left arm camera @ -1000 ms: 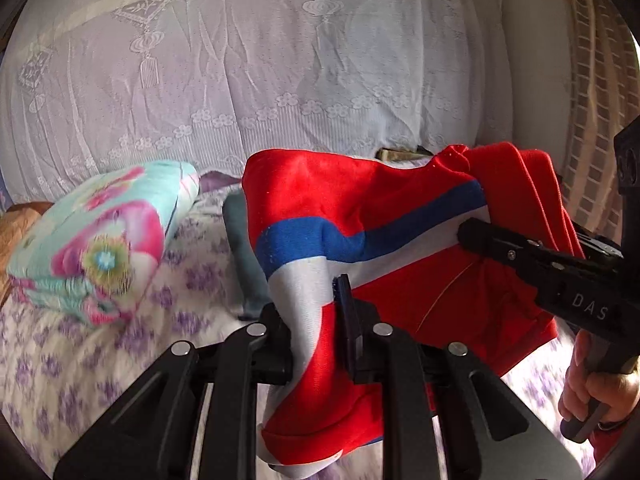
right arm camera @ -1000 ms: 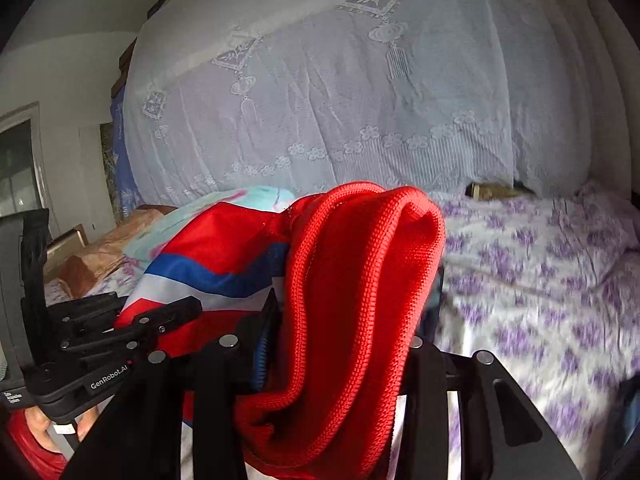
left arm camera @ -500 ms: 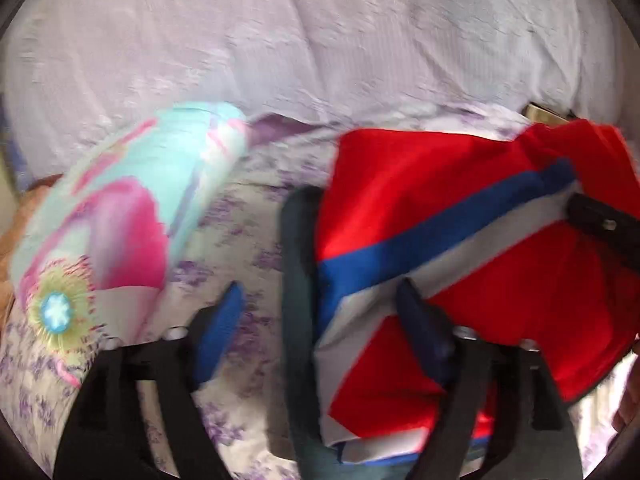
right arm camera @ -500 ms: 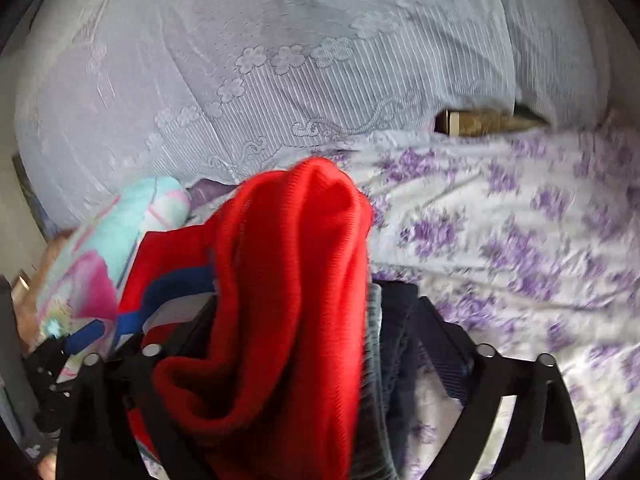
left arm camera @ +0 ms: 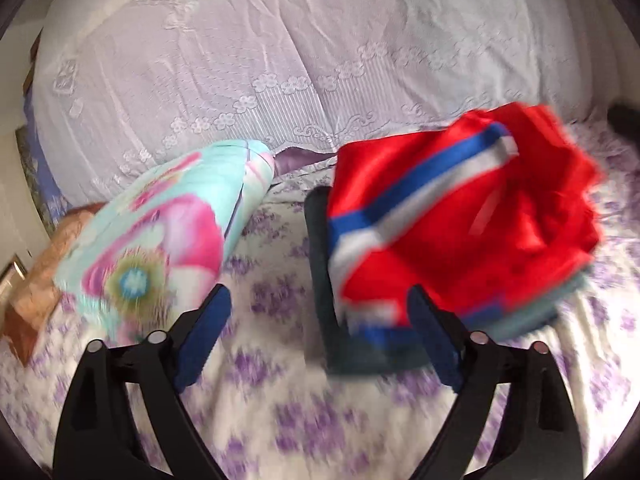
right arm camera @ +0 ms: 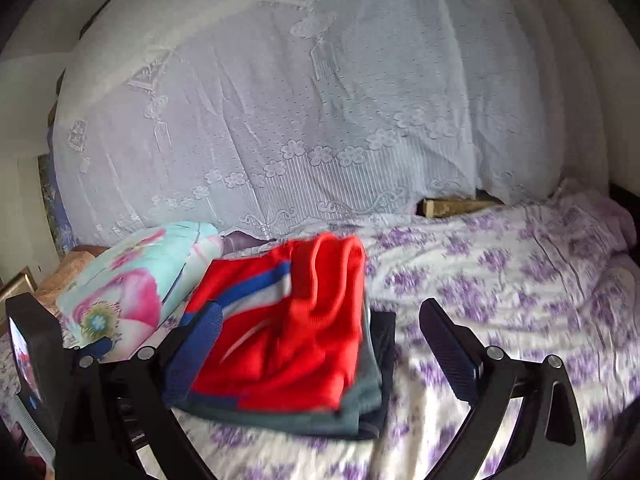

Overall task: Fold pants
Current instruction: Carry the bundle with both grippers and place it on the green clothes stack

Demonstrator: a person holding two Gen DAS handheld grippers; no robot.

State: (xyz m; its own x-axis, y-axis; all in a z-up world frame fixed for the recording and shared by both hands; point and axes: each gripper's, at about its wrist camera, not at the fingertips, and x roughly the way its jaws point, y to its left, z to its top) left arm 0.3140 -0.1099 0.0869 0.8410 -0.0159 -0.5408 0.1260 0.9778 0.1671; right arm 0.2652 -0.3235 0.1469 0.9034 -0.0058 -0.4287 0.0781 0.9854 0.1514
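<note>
**Folded red pants lie on a stack, both tools spread wide**

Gaping wide, the left tool holds nothing; its blue-padded fingers stand well apart above the flowered bed sheet. Its right finger sits just in front of the near edge of the clothes pile, though blur hides whether the two touch. The right tool is likewise spread apart and empty, with its left finger in front of the left side of the pile and its right finger over bare sheet.

Between and beyond the fingers lie the red pants, folded into a compact bundle with a blue and white stripe running across the top. They rest on top of a stack of darker folded clothes, grey-green and navy, whose edges stick out below and to the sides. The whole stack sits on the bed.

Left of the pile, near it, lies a folded floral blanket in turquoise and pink. Behind everything hangs a white lace curtain. In the right wrist view the body of the left tool shows at the lower left edge.
</note>
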